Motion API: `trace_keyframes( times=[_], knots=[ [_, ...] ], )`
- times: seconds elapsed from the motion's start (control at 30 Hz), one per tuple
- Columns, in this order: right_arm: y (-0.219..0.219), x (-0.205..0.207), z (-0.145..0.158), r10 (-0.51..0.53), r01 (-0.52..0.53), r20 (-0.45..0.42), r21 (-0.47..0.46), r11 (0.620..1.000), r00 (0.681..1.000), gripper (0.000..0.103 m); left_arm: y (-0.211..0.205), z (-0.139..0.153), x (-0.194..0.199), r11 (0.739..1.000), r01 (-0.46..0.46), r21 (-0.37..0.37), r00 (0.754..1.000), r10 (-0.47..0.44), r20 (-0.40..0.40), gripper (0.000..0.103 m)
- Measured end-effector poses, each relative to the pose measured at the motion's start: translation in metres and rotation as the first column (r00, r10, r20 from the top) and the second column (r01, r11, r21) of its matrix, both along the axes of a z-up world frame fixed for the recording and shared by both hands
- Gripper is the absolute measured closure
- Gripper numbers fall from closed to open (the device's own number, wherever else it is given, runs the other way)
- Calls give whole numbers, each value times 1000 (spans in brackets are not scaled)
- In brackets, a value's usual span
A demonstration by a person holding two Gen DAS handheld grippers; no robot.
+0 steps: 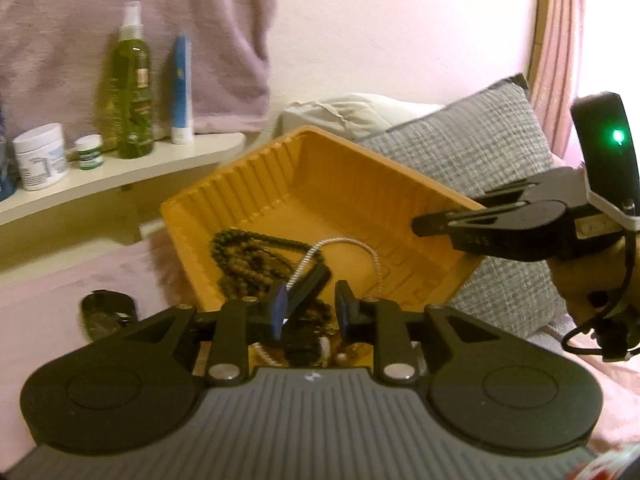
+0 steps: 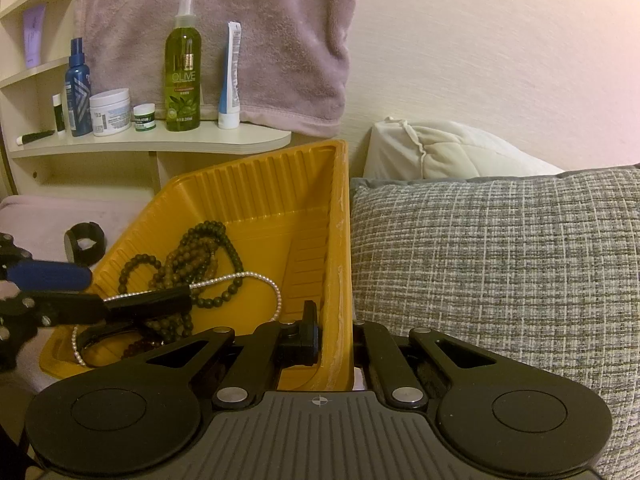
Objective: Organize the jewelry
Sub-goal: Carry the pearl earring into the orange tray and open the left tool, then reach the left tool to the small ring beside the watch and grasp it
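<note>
A yellow plastic tray sits tilted on pink bedding. Inside it lie dark bead necklaces and a white pearl necklace. My left gripper reaches into the tray over the beads. A gap shows between its jaws, and the pearl strand is draped over one finger, not pinched. My right gripper is shut on the tray's right wall, one finger inside and one outside. A black band lies on the bedding left of the tray.
A grey woven cushion presses against the tray's right side, with a white pillow behind it. A shelf at the back left carries an olive spray bottle, a tube, jars and a blue bottle. A pink towel hangs above.
</note>
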State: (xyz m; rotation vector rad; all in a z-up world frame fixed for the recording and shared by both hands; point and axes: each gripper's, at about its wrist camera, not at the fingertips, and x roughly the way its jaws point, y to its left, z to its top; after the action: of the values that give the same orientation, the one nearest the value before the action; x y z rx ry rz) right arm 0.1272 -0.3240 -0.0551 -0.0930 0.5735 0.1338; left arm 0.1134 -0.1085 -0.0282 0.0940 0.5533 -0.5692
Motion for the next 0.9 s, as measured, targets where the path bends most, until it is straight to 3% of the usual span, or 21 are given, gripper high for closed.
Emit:
trace_keyframes(
  times=[0.27, 0.53, 0.67, 0.9],
  knots=[
    [0, 0, 0, 0, 0, -1, 0, 1000, 1000, 99, 53, 2, 0, 985, -172, 24, 985, 172, 25, 80],
    [0, 0, 0, -1, 1, -3, -2, 1000, 1000, 99, 105, -20, 5, 933, -348, 94, 937, 350, 0, 76],
    [0, -1, 1, -2, 2, -2, -1, 1000, 1000, 99, 112, -27, 7, 922, -375, 95, 926, 378, -15, 76],
    [1, 0, 0, -1, 1, -6, -6, 1000, 1000, 99, 100, -39, 13, 928, -351, 125, 935, 355, -6, 76]
  ],
)
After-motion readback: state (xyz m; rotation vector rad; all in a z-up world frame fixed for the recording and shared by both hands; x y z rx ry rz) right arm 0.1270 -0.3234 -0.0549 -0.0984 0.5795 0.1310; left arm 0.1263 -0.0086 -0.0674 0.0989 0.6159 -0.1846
